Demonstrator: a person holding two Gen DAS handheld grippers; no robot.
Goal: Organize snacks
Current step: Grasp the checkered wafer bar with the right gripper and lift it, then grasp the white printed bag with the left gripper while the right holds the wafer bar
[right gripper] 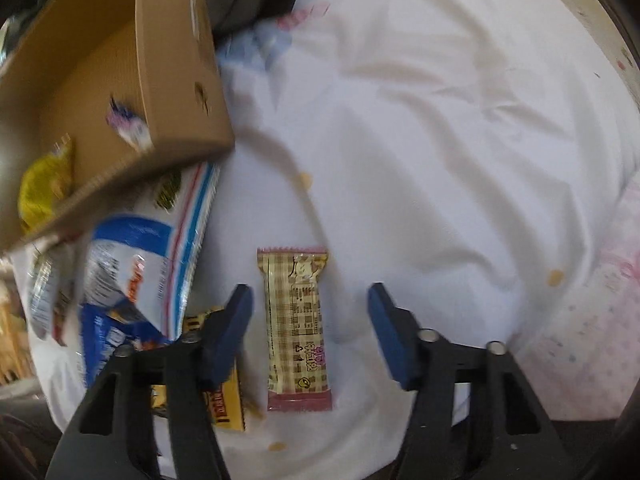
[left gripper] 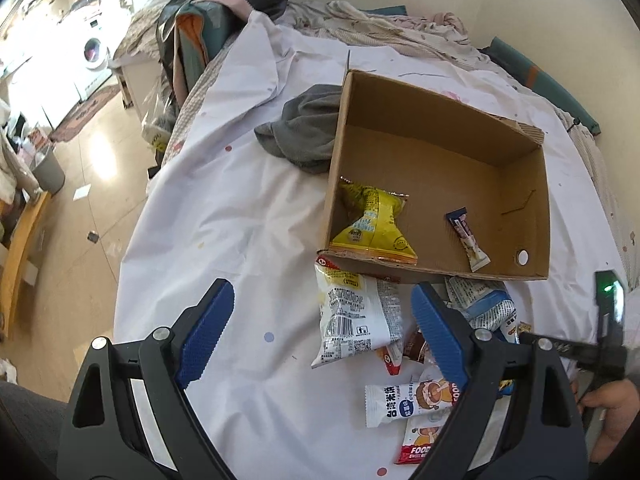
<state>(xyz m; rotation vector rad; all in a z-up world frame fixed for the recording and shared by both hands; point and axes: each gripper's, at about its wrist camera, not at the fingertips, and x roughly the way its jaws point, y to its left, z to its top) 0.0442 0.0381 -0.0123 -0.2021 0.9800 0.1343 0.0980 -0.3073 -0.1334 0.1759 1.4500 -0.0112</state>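
Note:
An open cardboard box (left gripper: pixel 440 152) lies on the white sheet and holds a yellow bag (left gripper: pixel 372 224) and a small dark-and-white bar (left gripper: pixel 468 236). Several loose packets lie in front of it: a white one (left gripper: pixel 352 316), a blue-white one (left gripper: pixel 488 304) and a white-and-red one (left gripper: pixel 404 400). My left gripper (left gripper: pixel 322 286) hangs open above them, holding nothing. My right gripper (right gripper: pixel 310 289) points down and is open, with a beige checked snack bar (right gripper: pixel 298 328) between its fingers, closer to the left one; neither pad touches it. A yellow pack (right gripper: pixel 228 404) lies under the left finger.
A grey cloth (left gripper: pixel 304 128) lies against the box's left wall. Piled clothes and bedding (left gripper: pixel 224 12) fill the far end of the bed. The bed's left edge drops to a floor with a grey bin (left gripper: pixel 48 168). A large blue-white bag (right gripper: pixel 132 264) lies by the box (right gripper: pixel 172 80).

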